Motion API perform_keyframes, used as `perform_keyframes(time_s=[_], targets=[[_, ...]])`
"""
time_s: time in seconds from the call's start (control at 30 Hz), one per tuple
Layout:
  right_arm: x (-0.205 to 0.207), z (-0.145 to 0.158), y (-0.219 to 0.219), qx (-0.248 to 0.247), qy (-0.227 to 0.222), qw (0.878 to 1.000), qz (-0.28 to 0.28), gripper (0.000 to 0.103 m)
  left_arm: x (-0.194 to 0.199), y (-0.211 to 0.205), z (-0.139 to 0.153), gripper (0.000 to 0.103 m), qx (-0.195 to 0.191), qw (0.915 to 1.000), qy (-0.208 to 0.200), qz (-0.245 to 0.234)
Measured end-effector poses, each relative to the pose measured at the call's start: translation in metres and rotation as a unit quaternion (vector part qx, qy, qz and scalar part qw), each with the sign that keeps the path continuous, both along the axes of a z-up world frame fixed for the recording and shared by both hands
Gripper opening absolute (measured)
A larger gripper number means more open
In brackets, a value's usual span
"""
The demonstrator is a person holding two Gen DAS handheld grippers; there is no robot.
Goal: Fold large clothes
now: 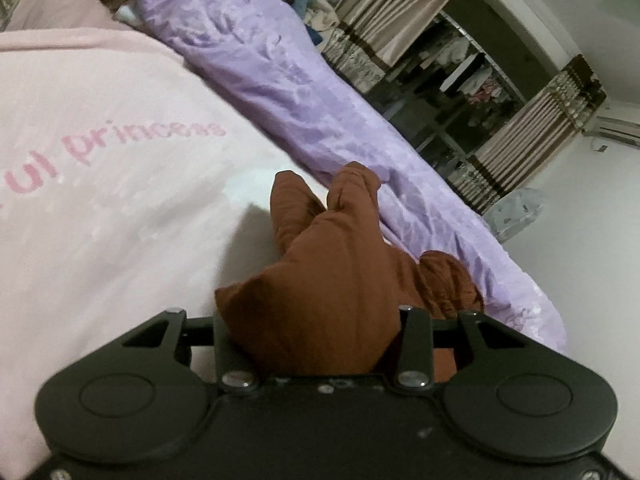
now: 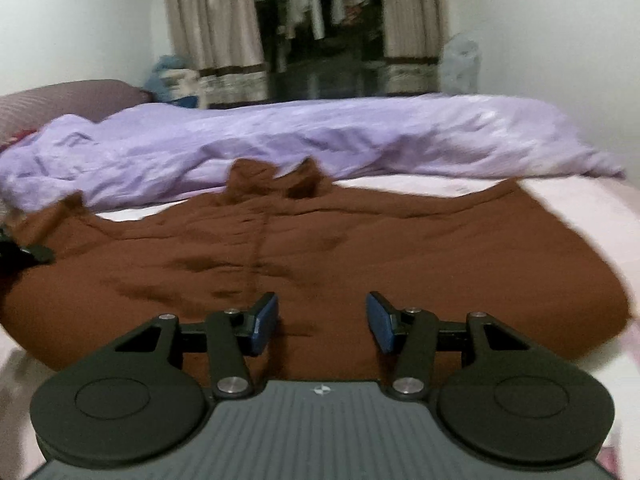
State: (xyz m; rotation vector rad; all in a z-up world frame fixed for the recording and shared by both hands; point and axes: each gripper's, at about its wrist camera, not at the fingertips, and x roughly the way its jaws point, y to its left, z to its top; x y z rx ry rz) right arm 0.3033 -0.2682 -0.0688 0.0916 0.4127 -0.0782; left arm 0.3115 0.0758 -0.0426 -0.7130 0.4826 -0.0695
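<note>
A large brown garment point(image 2: 320, 248) lies spread on the pink bed sheet point(image 2: 580, 208), its collar at the far side. My right gripper point(image 2: 322, 322) is open and empty, its blue pads point(image 2: 264, 322) just above the garment's near edge. My left gripper point(image 1: 320, 344) is shut on a bunched part of the brown garment point(image 1: 332, 264); the cloth hides its fingertips. The left gripper also shows in the right wrist view point(image 2: 24, 254) at the garment's left end.
A crumpled lilac duvet point(image 2: 280, 136) lies along the far side of the bed, also in the left wrist view point(image 1: 280, 80). The pink sheet point(image 1: 100, 160) bears pink lettering. Striped curtains point(image 2: 216, 36) and a dark window point(image 2: 320, 40) stand behind. A pillow point(image 2: 68, 98) lies far left.
</note>
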Motion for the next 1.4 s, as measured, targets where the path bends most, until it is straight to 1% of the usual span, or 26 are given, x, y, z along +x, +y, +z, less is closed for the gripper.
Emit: perform_keyframes(time_s=[0.07, 0.17, 0.3, 0.4, 0.47, 0.5, 0.57, 0.7, 0.77, 0.9, 1.0, 1.07, 1.13, 1.2, 1.27, 1.33, 1.37, 1.4], targets=[[-0.003, -0.003, -0.007, -0.005, 0.004, 1.0, -0.022, 0.06, 0.002, -0.002, 0.004, 0.041, 0.002, 1.0, -0.005, -0.004], [0.002, -0.01, -0.02, 0.006, 0.024, 0.999, -0.035, 0.06, 0.003, -0.006, 0.01, 0.041, 0.006, 0.9998, -0.013, -0.011], [0.01, -0.024, -0.029, 0.02, 0.041, 0.999, -0.027, 0.061, 0.005, -0.015, 0.02, 0.039, 0.012, 0.9993, -0.026, -0.025], [0.01, -0.026, -0.032, 0.027, 0.036, 0.999, -0.022, 0.063, 0.006, -0.026, 0.031, 0.037, 0.019, 0.9983, -0.04, -0.039], [0.009, -0.024, -0.035, 0.032, 0.035, 0.999, -0.009, 0.072, 0.008, -0.035, 0.039, 0.036, 0.016, 0.9975, -0.048, -0.049], [0.007, -0.023, -0.037, 0.034, 0.033, 0.999, -0.001, 0.074, 0.009, -0.041, 0.045, 0.035, 0.016, 0.997, -0.054, -0.054], [0.003, -0.019, -0.042, 0.043, 0.028, 0.999, 0.01, 0.081, 0.01, -0.054, 0.055, 0.034, 0.018, 0.9957, -0.065, -0.063], [-0.007, -0.008, -0.064, 0.065, 0.015, 0.998, 0.002, 0.082, 0.011, -0.094, 0.074, 0.032, 0.023, 0.9913, -0.095, -0.088], [-0.014, -0.003, -0.081, 0.074, 0.009, 0.997, -0.01, 0.082, 0.013, -0.12, 0.083, 0.031, 0.025, 0.988, -0.108, -0.108], [-0.03, 0.004, -0.117, 0.092, -0.009, 0.995, -0.047, 0.083, 0.022, -0.17, 0.093, 0.03, 0.018, 0.9793, -0.12, -0.162], [-0.041, 0.007, -0.144, 0.097, -0.017, 0.992, -0.074, 0.083, 0.029, -0.221, 0.096, 0.03, 0.023, 0.97, -0.128, -0.206], [-0.049, 0.008, -0.163, 0.099, -0.021, 0.991, -0.092, 0.083, 0.036, -0.253, 0.091, 0.03, 0.021, 0.9644, -0.125, -0.232], [-0.056, 0.007, -0.18, 0.102, -0.024, 0.989, -0.108, 0.083, 0.045, -0.292, 0.08, 0.03, 0.029, 0.9572, -0.115, -0.264], [-0.061, 0.004, -0.195, 0.105, -0.021, 0.986, -0.125, 0.083, 0.057, -0.328, 0.06, 0.03, 0.041, 0.953, -0.087, -0.287], [-0.066, 0.001, -0.208, 0.11, -0.015, 0.984, -0.138, 0.083, 0.072, -0.364, 0.032, 0.031, 0.063, 0.9491, -0.048, -0.305], [-0.07, -0.001, -0.215, 0.11, -0.013, 0.983, -0.147, 0.083, 0.085, -0.392, 0.003, 0.037, 0.099, 0.945, -0.012, -0.312], [-0.072, -0.002, -0.219, 0.11, -0.014, 0.981, -0.157, 0.083, 0.087, -0.404, -0.007, 0.043, 0.118, 0.9402, -0.008, -0.32], [-0.074, -0.002, -0.222, 0.109, -0.016, 0.98, -0.165, 0.083, 0.088, -0.413, -0.012, 0.059, 0.135, 0.9343, -0.02, -0.329]])
